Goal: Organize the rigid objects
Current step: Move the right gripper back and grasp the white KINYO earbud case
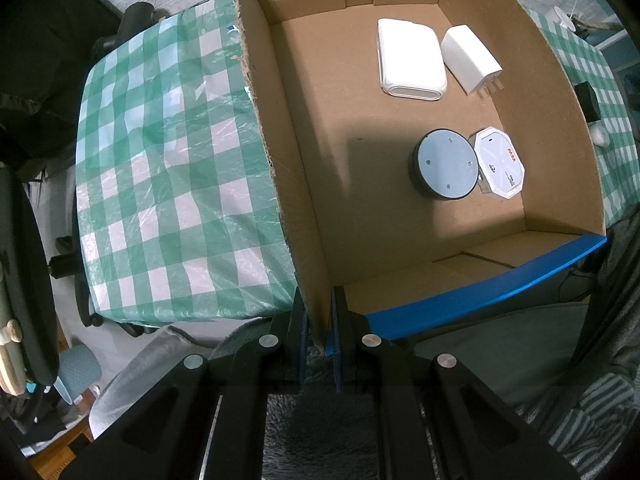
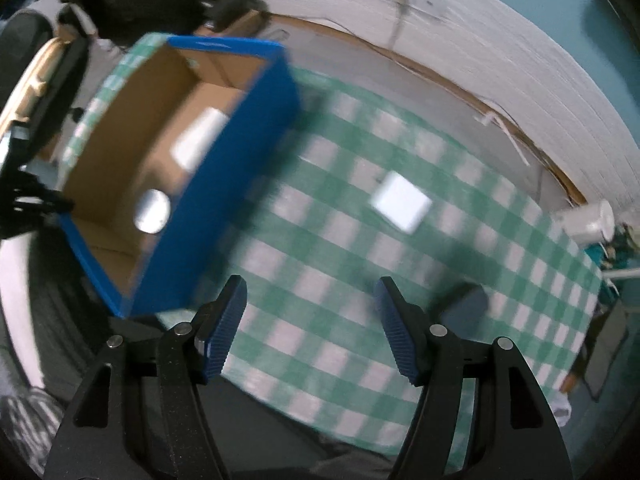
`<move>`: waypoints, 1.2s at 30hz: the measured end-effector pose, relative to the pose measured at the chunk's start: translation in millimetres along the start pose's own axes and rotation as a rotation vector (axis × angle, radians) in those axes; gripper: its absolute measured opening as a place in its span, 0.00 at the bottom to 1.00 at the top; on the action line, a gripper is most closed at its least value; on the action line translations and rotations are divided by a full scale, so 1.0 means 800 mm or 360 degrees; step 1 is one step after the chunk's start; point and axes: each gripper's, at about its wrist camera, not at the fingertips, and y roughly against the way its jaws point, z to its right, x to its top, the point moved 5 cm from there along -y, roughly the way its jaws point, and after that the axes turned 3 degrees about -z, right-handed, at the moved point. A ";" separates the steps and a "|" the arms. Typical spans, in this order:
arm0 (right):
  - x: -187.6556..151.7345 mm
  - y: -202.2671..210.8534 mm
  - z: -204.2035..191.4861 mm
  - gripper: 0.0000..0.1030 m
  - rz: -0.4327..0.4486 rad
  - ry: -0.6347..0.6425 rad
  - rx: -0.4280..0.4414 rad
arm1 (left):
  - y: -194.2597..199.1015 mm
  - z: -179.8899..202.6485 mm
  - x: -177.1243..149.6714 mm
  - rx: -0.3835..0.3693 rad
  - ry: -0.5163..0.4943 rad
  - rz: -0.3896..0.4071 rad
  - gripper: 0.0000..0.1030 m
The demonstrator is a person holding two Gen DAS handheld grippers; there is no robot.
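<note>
left gripper (image 1: 319, 320): clamped on near corner wall of cardboard box (image 1: 308, 216) | box holds white case (image 1: 410, 58), white charger (image 1: 472, 58), round puck (image 1: 446, 164), octagonal case (image 1: 500, 162) | right gripper (image 2: 310, 328): jaws apart, empty, above checked tablecloth (image 2: 352, 280) | white square (image 2: 401, 202) lies right of box

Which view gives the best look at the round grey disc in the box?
The left wrist view: the round grey disc lies sharp and whole on the floor of the box. The right wrist view shows it only as a blurred pale patch.
</note>
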 end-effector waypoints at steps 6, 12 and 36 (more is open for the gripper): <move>-0.031 -0.025 0.070 0.65 -0.0078 -0.0100 -0.0059 | 0.001 -0.001 0.000 0.0006 -0.0002 -0.0005 0.08; -0.057 -0.057 0.112 0.65 -0.0173 -0.0081 -0.0126 | 0.001 -0.002 -0.002 0.0016 0.0006 -0.0012 0.08; -0.127 -0.165 0.137 0.46 -0.0551 0.0259 -0.0287 | 0.001 -0.002 -0.001 0.0017 0.0021 -0.0019 0.08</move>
